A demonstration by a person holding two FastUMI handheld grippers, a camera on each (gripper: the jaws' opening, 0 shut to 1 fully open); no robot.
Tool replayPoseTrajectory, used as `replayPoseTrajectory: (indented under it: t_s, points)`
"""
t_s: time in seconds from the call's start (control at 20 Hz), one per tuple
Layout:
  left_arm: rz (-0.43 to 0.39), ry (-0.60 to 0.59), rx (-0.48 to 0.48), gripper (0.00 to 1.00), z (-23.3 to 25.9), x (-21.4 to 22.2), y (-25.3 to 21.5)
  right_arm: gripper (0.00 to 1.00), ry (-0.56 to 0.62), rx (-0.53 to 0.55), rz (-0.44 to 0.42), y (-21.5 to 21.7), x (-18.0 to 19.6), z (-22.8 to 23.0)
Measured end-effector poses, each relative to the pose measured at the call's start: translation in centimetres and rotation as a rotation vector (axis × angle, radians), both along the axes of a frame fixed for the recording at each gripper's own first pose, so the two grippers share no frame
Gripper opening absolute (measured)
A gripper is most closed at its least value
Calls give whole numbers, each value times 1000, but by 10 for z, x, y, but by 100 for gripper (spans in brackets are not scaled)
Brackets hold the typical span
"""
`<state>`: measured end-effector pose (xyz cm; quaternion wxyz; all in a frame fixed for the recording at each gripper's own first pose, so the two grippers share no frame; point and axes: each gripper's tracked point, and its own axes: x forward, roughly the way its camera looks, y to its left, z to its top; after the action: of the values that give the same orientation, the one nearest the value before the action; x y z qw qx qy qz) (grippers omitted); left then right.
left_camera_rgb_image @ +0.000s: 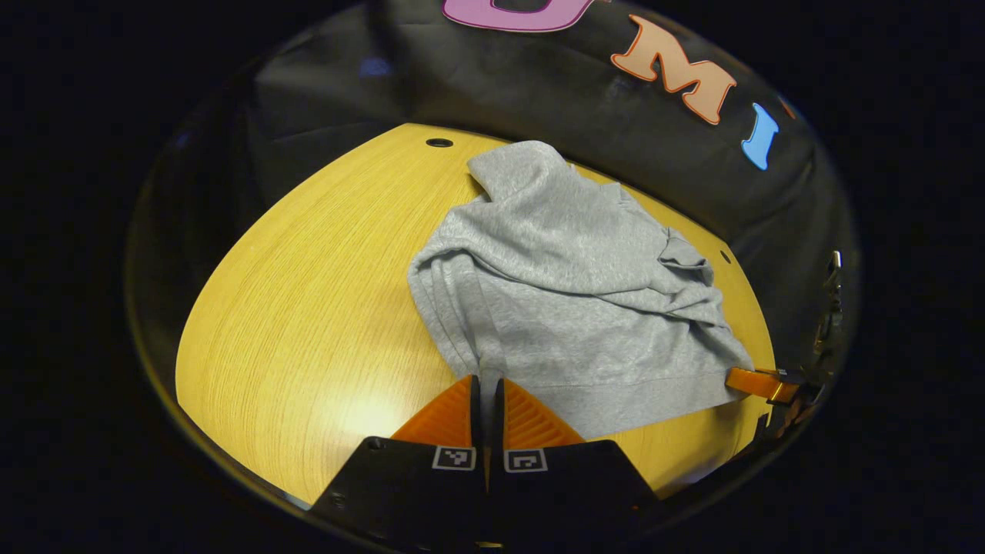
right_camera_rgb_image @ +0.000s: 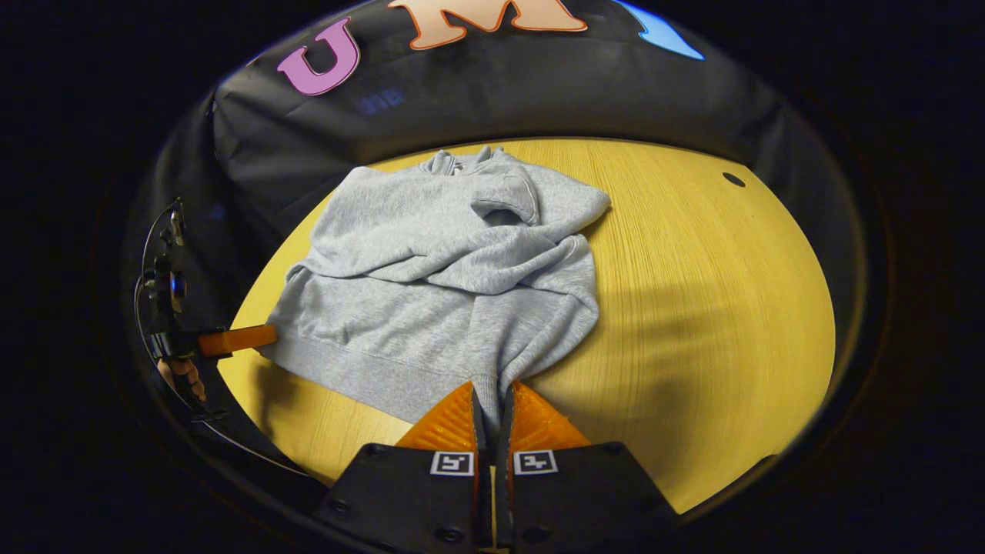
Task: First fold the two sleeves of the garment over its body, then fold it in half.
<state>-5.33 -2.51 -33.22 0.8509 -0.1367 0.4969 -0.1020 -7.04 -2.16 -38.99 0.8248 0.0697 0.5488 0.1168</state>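
Garment (left_camera_rgb_image: 569, 308): grey fleece sweatshirt, soft and rumpled, lying on the yellow wood-grain desk (left_camera_rgb_image: 308, 308); both sleeves lie folded across its body. Left gripper view: left gripper (left_camera_rgb_image: 486, 400), ribbed wedge fingers nearly closed, pinching the garment's near hem corner. Right gripper view: right gripper (right_camera_rgb_image: 492, 408), fingers narrow, pinching the opposite hem corner. Step judged: sleeves done, half-fold starting. Next move calls for lifting both corners together and carrying the hem toward the collar.
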Motion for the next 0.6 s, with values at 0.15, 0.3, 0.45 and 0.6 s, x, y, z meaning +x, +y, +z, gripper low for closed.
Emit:
replayPoseTrajectory:
  t_s: [0.15,0.3,0.45,0.6]
  points:
    - [7,-12,-7,0,14,13,1,5,-5,66,-36,3,19,18]
    - [32,-51,-27,0,34,28,1,5,-25,132,-77,3,32,38]
    - [48,-78,-57,0,54,47,0,5,-26,205,-135,4,51,59]
    - [50,-93,-70,0,63,67,0,4,-11,273,-183,4,69,72]
